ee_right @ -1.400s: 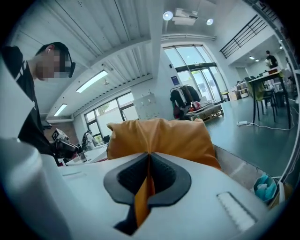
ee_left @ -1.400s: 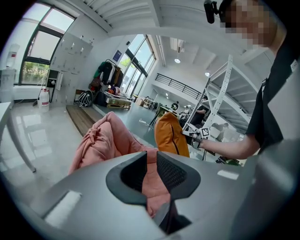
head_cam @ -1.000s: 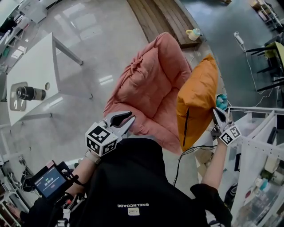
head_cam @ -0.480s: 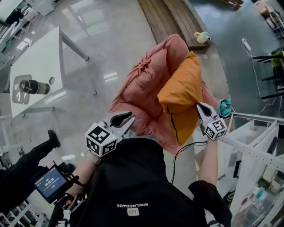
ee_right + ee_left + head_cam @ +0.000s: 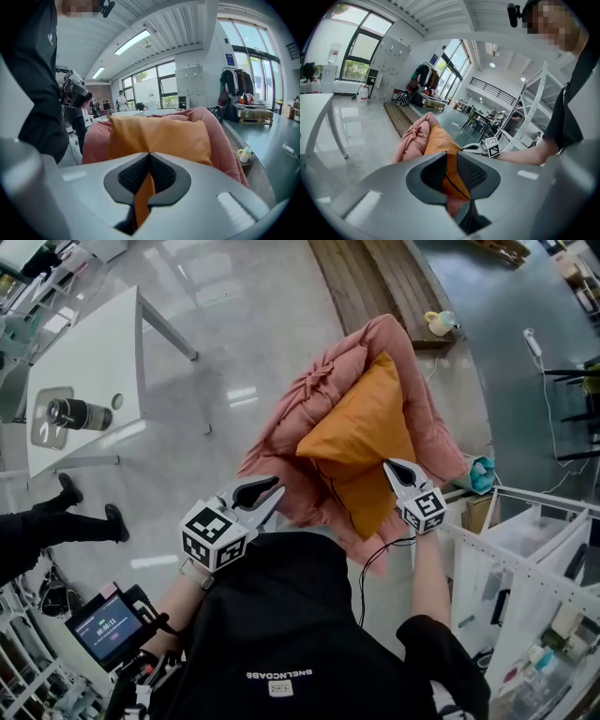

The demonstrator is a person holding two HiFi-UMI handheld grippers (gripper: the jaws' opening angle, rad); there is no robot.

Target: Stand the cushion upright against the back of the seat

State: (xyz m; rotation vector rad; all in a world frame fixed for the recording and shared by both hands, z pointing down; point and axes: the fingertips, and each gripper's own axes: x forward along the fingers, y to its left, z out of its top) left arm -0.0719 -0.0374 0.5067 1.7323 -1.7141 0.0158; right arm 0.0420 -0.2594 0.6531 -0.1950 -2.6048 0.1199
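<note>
An orange cushion (image 5: 361, 442) lies tilted across the pink padded seat (image 5: 309, 399), its top corner against the seat's back. My right gripper (image 5: 396, 471) is at the cushion's near right edge, shut on a fold of its orange fabric (image 5: 143, 192). In the right gripper view the cushion (image 5: 159, 133) fills the space ahead, with the pink seat (image 5: 220, 131) behind it. My left gripper (image 5: 267, 495) hovers by the seat's near left edge with its jaws open and nothing between them. The left gripper view shows the cushion (image 5: 440, 145) beyond its open jaws.
A white table (image 5: 84, 371) with a dark cylinder (image 5: 77, 413) stands at the left. A wooden platform (image 5: 375, 277) lies behind the seat. A white rack (image 5: 525, 559) is close on the right, with a cable (image 5: 370, 563) by the seat. A person's legs (image 5: 47, 521) are at the far left.
The right gripper has carried the cushion leftward and down, from hanging beside the seat to lying on it. The left gripper has hardly moved.
</note>
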